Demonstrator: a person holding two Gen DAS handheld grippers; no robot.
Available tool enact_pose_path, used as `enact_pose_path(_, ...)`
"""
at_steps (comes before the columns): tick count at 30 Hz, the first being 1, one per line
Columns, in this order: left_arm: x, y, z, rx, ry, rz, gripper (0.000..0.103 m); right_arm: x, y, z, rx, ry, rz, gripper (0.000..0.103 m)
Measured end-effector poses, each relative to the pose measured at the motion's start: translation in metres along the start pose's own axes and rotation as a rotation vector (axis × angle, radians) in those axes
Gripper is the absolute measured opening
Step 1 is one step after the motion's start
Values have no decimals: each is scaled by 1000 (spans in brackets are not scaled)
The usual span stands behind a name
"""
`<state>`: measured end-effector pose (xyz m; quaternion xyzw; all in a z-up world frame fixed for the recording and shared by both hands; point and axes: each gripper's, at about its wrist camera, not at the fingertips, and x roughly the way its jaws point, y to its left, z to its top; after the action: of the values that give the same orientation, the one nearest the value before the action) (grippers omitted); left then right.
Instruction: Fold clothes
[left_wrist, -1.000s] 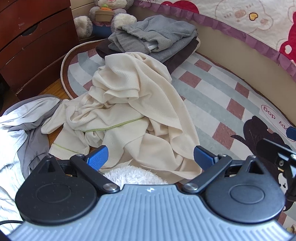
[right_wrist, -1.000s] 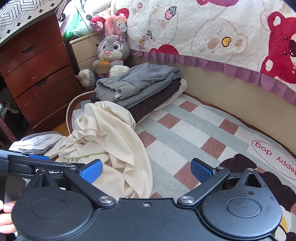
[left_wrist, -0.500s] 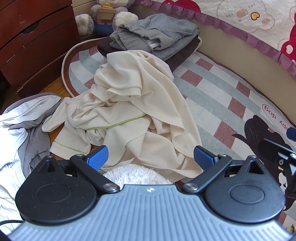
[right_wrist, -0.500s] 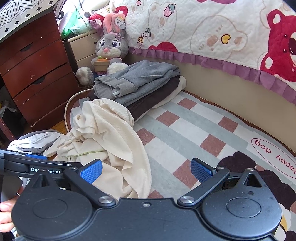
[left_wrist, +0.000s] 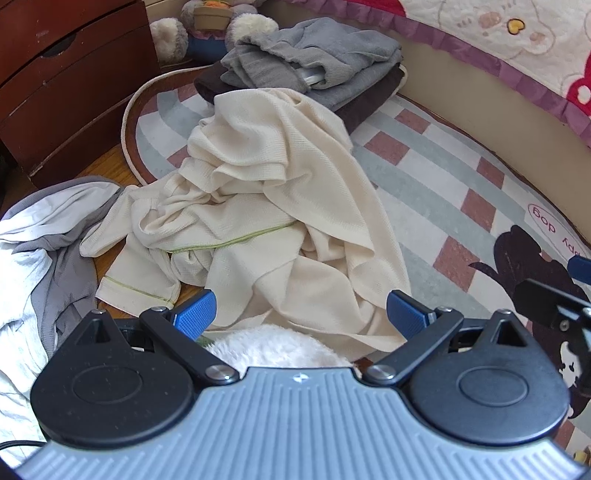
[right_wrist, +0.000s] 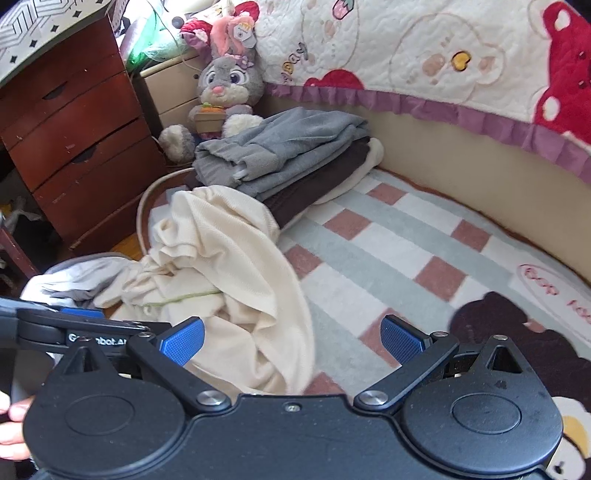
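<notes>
Cloth fills more of the left view than a second ago: cream garment crumpled on checkered rug, long axis toward folded stack. Left gripper, right gripper spread, empty.

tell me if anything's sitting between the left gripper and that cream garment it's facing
Nothing visible blocks it. The left gripper is open, and the crumpled cream garment lies directly ahead of its fingertips on the rug. A white fluffy thing shows just beneath the gripper, but it sits under the jaws, not in the path.
</notes>
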<state>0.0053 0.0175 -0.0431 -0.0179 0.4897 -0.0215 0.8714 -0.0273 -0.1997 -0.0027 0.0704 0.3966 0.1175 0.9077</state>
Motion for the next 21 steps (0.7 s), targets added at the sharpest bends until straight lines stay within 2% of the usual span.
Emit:
enact_pose_path(3,2,8,-3,24,-62,51,97,12,-1,6,18,14,100,102)
enact_pose_path(6,8,20,-4,43,-76,34,91,27,6,13,12,33,191,101)
enact_pose_path(8,14,36,1,6,-69,-98,88,39,13,18,-13,43,224,96)
enact_pose_path(9,19,49,5,-36,-59,-222,88,49,19,21,-40,48,234,95)
enact_pose_path(10,23,60,9,-75,-52,-313,88,57,24,24,-63,53,241,93)
enact_pose_path(11,28,69,12,-107,-51,-345,87,65,28,26,-91,47,244,93)
enact_pose_path(12,32,75,15,-120,-53,-354,80,74,32,28,-118,41,247,92)
enact_pose_path(16,56,85,34,-68,-52,-244,52,105,42,35,-229,-7,245,91)
enact_pose_path(18,71,92,42,-65,-55,-221,42,120,45,40,-255,-21,240,91)
enact_pose_path(20,87,99,49,-59,-71,-201,38,135,47,46,-276,-25,229,89)
enact_pose_path(21,93,98,51,-30,-106,-193,38,141,48,48,-290,-28,219,89)
